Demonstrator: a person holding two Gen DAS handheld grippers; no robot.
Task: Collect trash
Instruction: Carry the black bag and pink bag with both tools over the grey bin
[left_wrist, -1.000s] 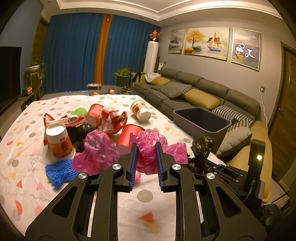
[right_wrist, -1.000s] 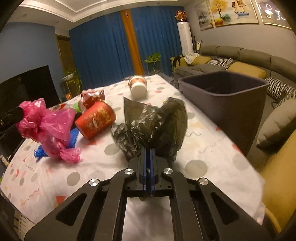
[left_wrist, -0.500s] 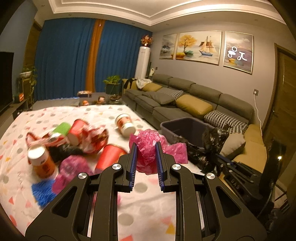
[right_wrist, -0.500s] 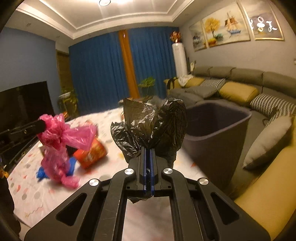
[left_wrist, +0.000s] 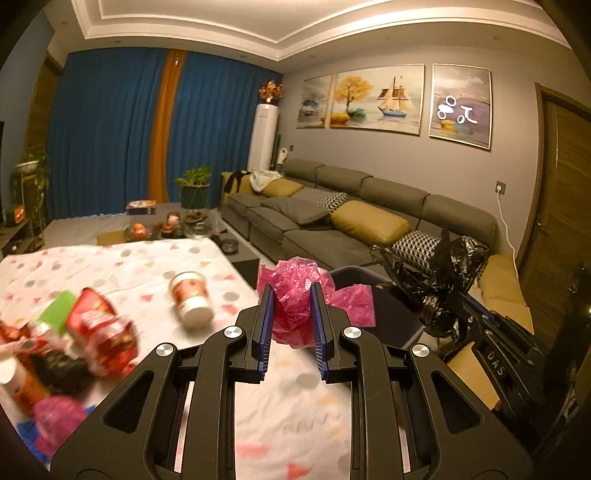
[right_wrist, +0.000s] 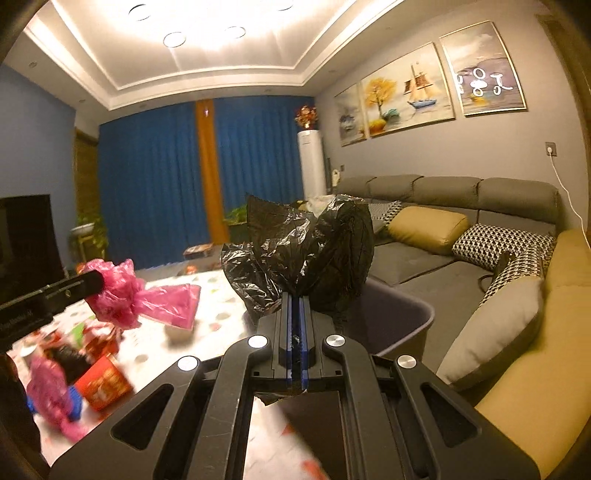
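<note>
A crumpled pink plastic bag (left_wrist: 295, 314) is pinched in the left tongs (left_wrist: 292, 325) above the surface (left_wrist: 147, 269). A crinkled black plastic bag (right_wrist: 306, 254) is clamped upright in the right tongs (right_wrist: 294, 332), over a dark bin (right_wrist: 399, 325) whose contents are hidden.

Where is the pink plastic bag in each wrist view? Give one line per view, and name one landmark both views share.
Left wrist view: the pink plastic bag sits centre frame, clamped between the left gripper fingers.
Right wrist view: it hangs at the left, mid-height, at the tip of the left gripper.
Shared landmark: the sailing-ship painting above the sofa.
</note>
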